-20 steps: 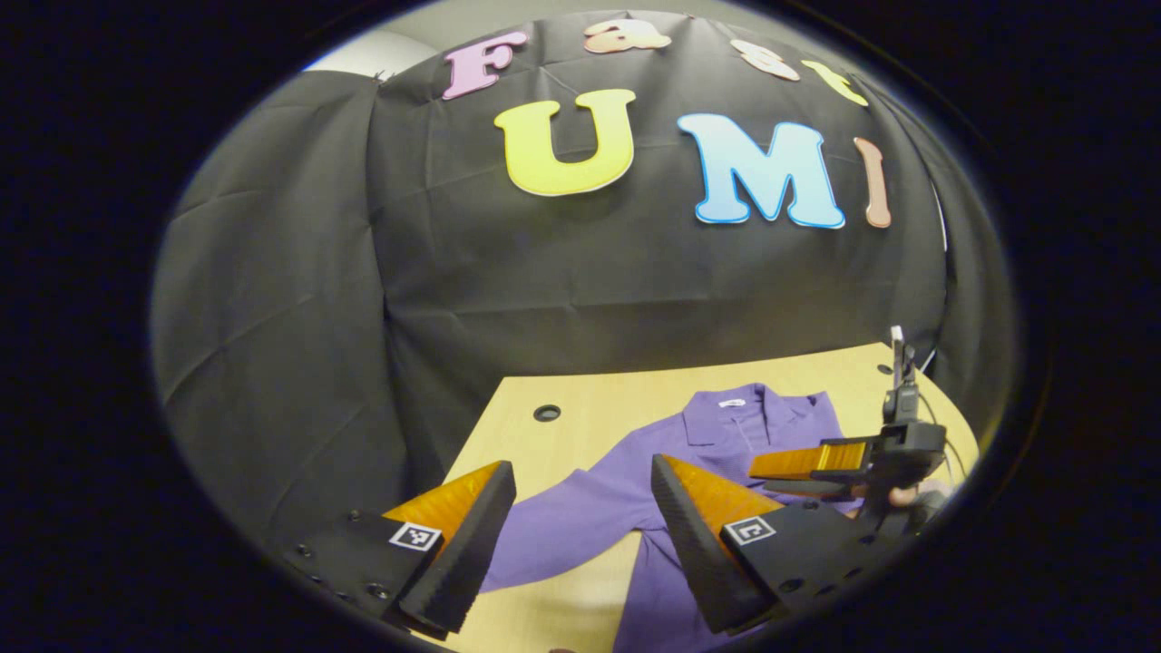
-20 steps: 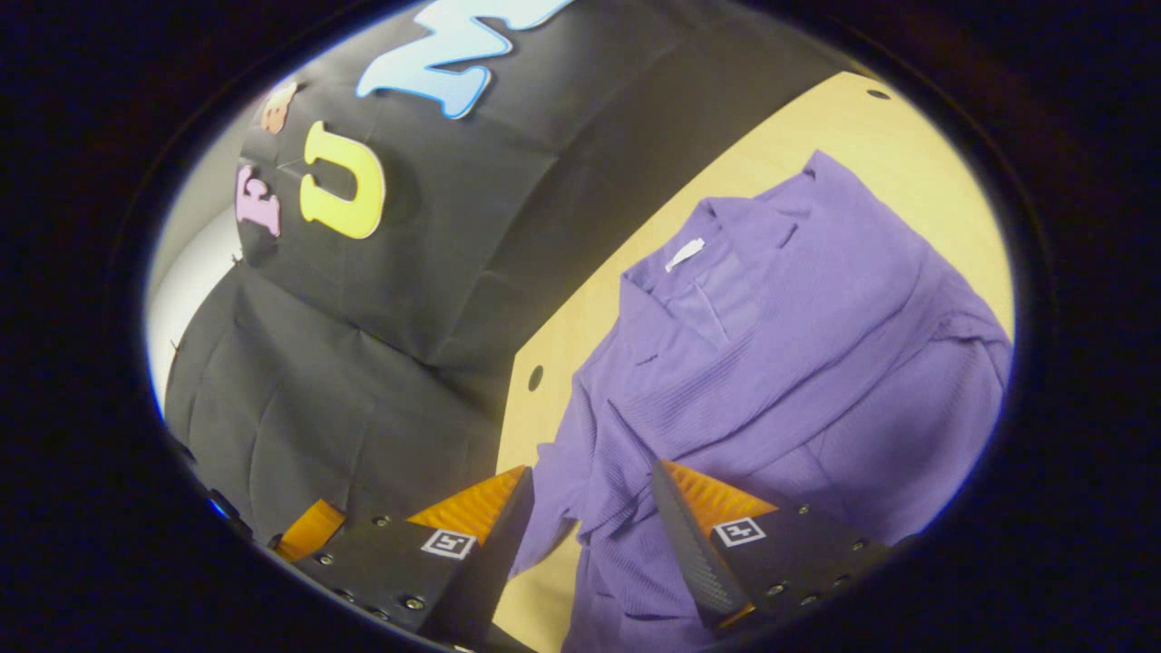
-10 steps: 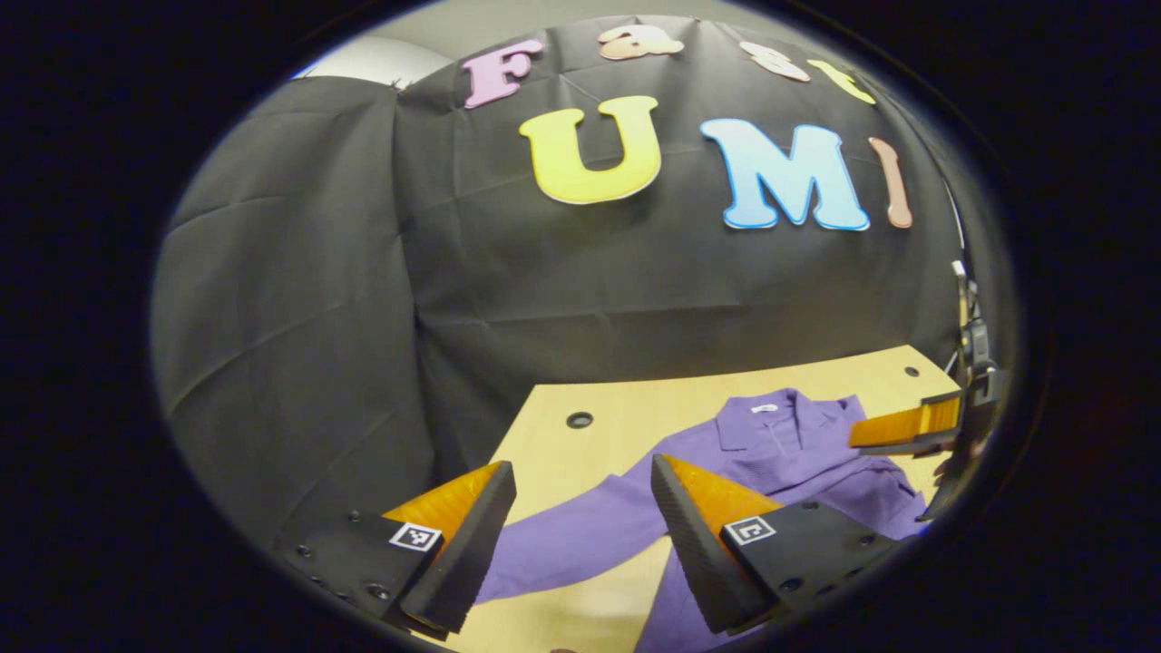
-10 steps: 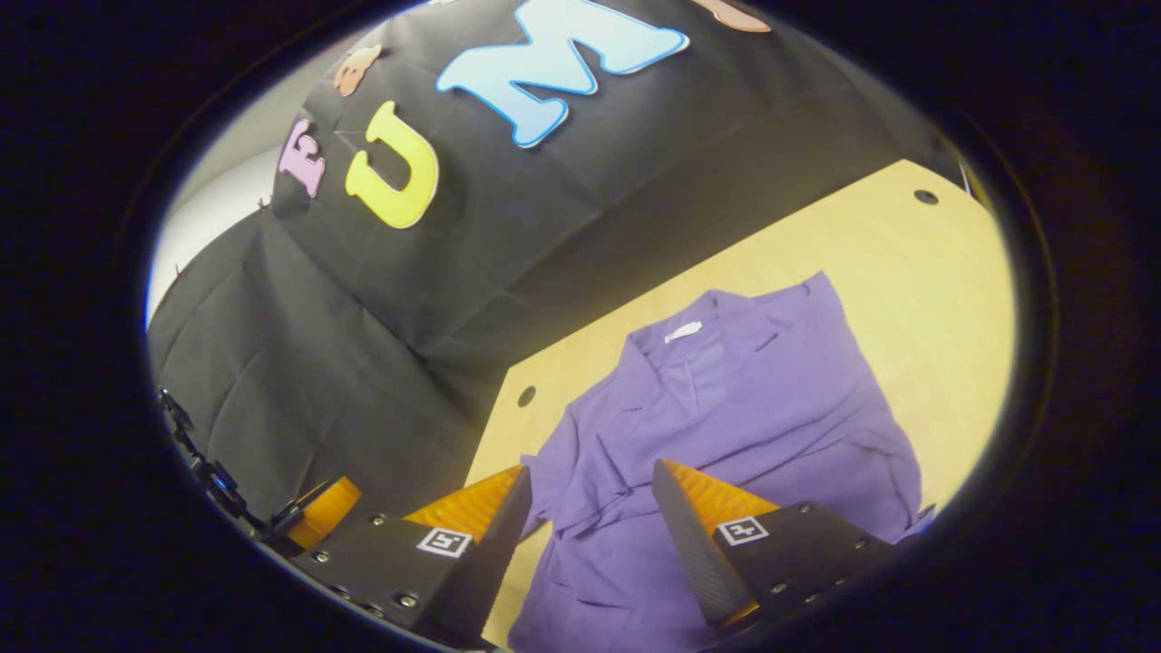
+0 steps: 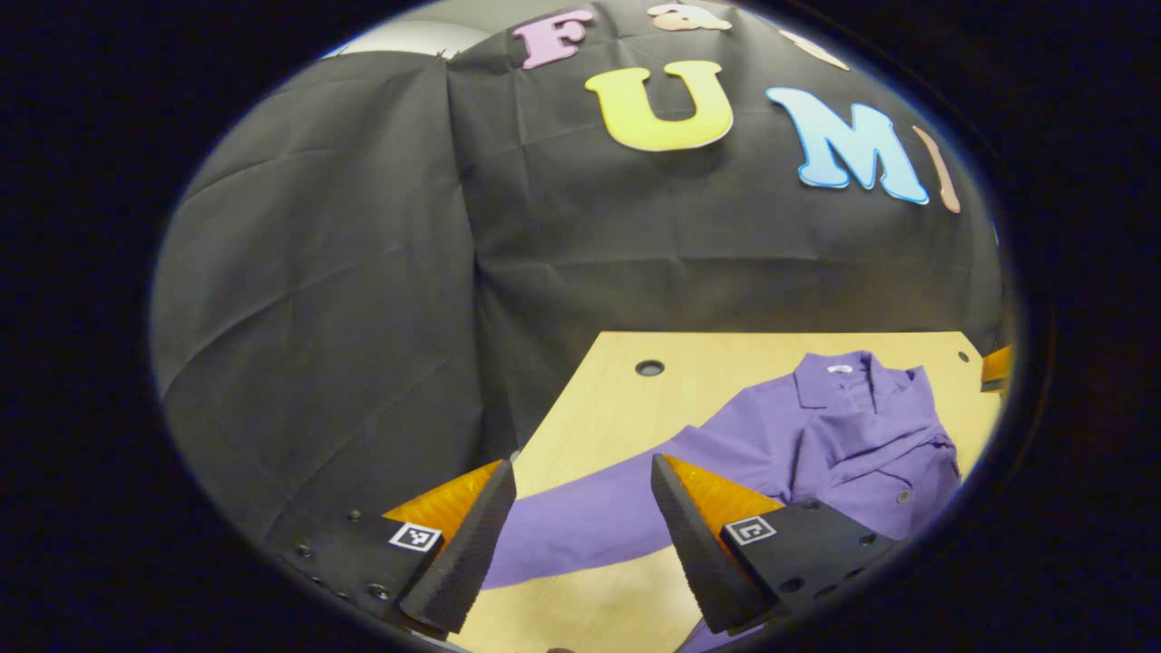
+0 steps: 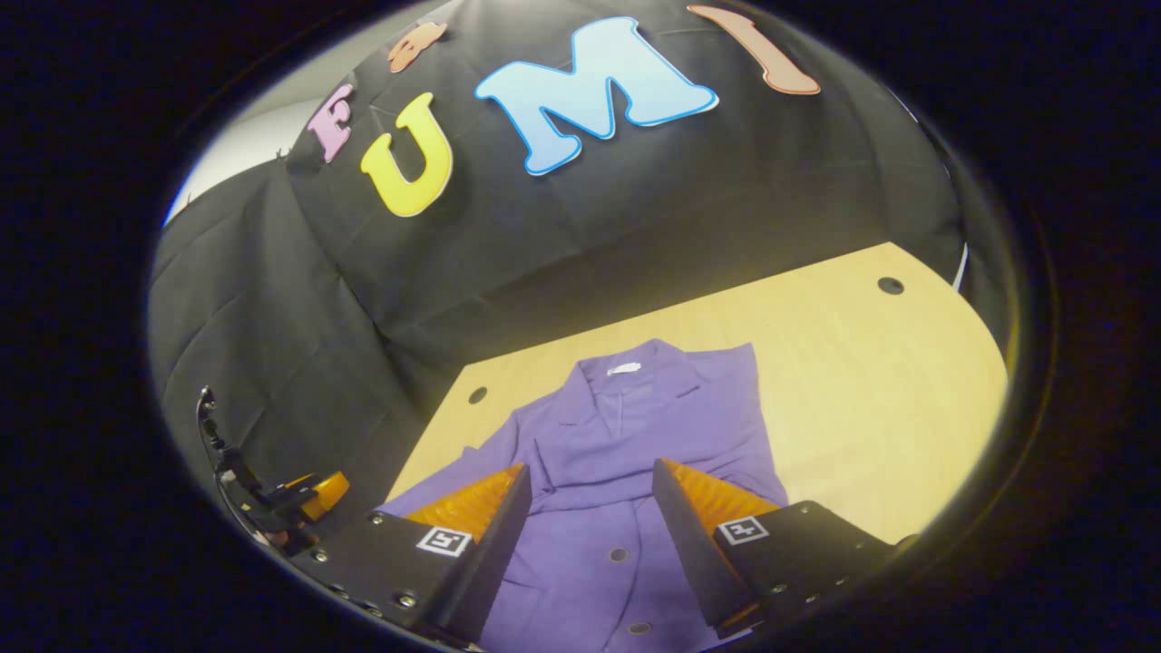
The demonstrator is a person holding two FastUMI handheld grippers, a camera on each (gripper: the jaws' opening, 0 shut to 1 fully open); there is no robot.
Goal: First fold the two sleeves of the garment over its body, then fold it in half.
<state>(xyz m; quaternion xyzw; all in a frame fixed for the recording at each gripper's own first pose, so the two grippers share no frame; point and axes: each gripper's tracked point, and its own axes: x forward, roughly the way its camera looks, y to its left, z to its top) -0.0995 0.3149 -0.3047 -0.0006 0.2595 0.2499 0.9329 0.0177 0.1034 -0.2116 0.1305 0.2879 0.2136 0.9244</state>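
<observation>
Both grippers have pulled back since a second ago: the left gripper and right gripper hover with fingers wide apart, empty. Beyond them the purple ribbed, buttoned collared garment lies flat on the pale wooden table, one sleeve outstretched, black cloth wall behind.

One purple collared shirt lies on one light wooden table. One long sleeve stretches out from it across the tabletop. Two round holes show in the table, one near the back left corner and one near the back right. Two buttons show on the shirt front.
</observation>
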